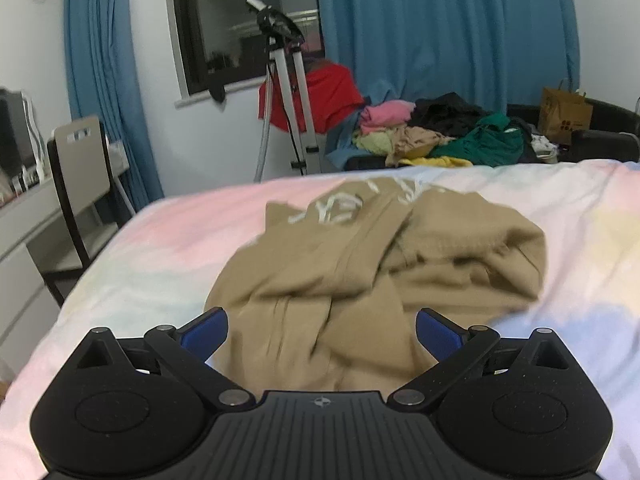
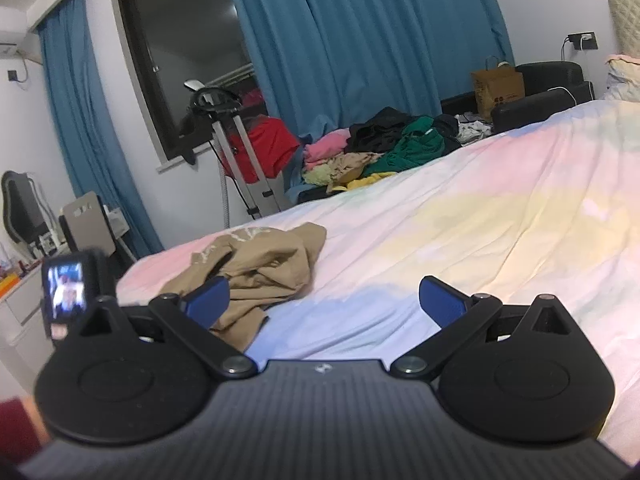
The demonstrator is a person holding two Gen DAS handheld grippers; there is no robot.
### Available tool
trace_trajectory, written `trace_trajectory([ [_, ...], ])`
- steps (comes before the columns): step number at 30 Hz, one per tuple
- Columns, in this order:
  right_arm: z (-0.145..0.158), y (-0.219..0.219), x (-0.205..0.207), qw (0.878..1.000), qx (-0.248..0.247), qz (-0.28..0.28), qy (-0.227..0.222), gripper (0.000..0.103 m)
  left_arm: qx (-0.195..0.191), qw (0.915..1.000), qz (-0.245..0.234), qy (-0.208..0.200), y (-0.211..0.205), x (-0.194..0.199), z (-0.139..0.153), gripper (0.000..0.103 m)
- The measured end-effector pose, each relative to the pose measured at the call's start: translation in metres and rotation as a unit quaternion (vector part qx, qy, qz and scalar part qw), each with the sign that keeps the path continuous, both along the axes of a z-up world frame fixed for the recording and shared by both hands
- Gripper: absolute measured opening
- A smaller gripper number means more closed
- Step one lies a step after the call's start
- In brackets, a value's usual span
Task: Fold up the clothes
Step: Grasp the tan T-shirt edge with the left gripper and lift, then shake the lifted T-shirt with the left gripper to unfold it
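Tan garment motion-blurred, near edge behind left tool

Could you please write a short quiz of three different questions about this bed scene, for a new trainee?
1. True or false: the tan garment lies crumpled on the pastel bedsheet, not yet folded.
2. Multiple choice: how do the jaws of the left gripper stand? A) shut on the garment B) open, holding nothing C) shut and empty
3. Fill in: seen from the right gripper, the tan garment lies toward the ____ side of the view.

Key:
1. True.
2. B; the right gripper is open and empty too.
3. Left; only the left blue fingertip overlaps it in the picture.
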State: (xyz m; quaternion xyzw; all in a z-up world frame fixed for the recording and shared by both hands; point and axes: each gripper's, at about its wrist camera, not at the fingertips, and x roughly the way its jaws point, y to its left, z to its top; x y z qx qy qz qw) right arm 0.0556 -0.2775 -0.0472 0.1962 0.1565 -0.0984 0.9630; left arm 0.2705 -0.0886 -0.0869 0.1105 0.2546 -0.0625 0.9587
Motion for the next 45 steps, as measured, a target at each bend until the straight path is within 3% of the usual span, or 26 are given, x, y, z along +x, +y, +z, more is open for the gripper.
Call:
trace_trajectory([
  [5,-0.016,-0.004,0.019,1.000,0.013,-0.001,0.020,0.103,0.019,0.9985,0.048,-0.016,-0.014,0.042,-0.012,0.088],
  [8,-0.021,-0.002,0.025,1.000,0.008,0.003,0.020,0.103,-0.002,0.9976,0.062,-0.029,-0.007,0.049,-0.011,0.057],
  [9,-0.023,-0.001,0.026,1.000,0.006,0.005,0.021,0.103,-0.011,0.9973,0.065,-0.033,-0.003,0.047,-0.008,0.038],
  [10,-0.025,-0.001,0.028,1.000,0.007,0.007,0.022,0.103,-0.020,0.9969,0.066,-0.039,0.001,0.045,-0.005,0.025],
  [12,-0.028,0.000,0.032,1.000,0.009,0.011,0.025,0.103,-0.034,0.9963,0.056,-0.056,0.009,0.034,0.006,0.014],
  [19,-0.019,0.017,0.027,1.000,-0.012,0.026,0.004,0.103,-0.036,0.9832,-0.009,-0.179,0.023,-0.066,0.071,0.011],
  [31,0.015,0.062,-0.024,0.993,-0.088,0.061,-0.048,0.103,-0.083,0.9546,-0.102,-0.267,0.066,-0.259,0.107,0.011],
  [34,0.021,0.078,-0.036,0.988,-0.106,0.090,-0.058,0.103,-0.125,0.9495,-0.113,-0.264,0.074,-0.283,0.114,0.011],
  [39,0.019,0.107,-0.036,0.977,-0.130,0.159,-0.065,0.103,-0.147,0.9492,-0.124,-0.249,0.089,-0.303,0.105,0.011],
  [45,-0.008,0.130,-0.002,0.975,-0.097,0.201,0.001,0.103,-0.188,0.9538,-0.124,-0.199,0.106,-0.291,0.082,0.011],
])
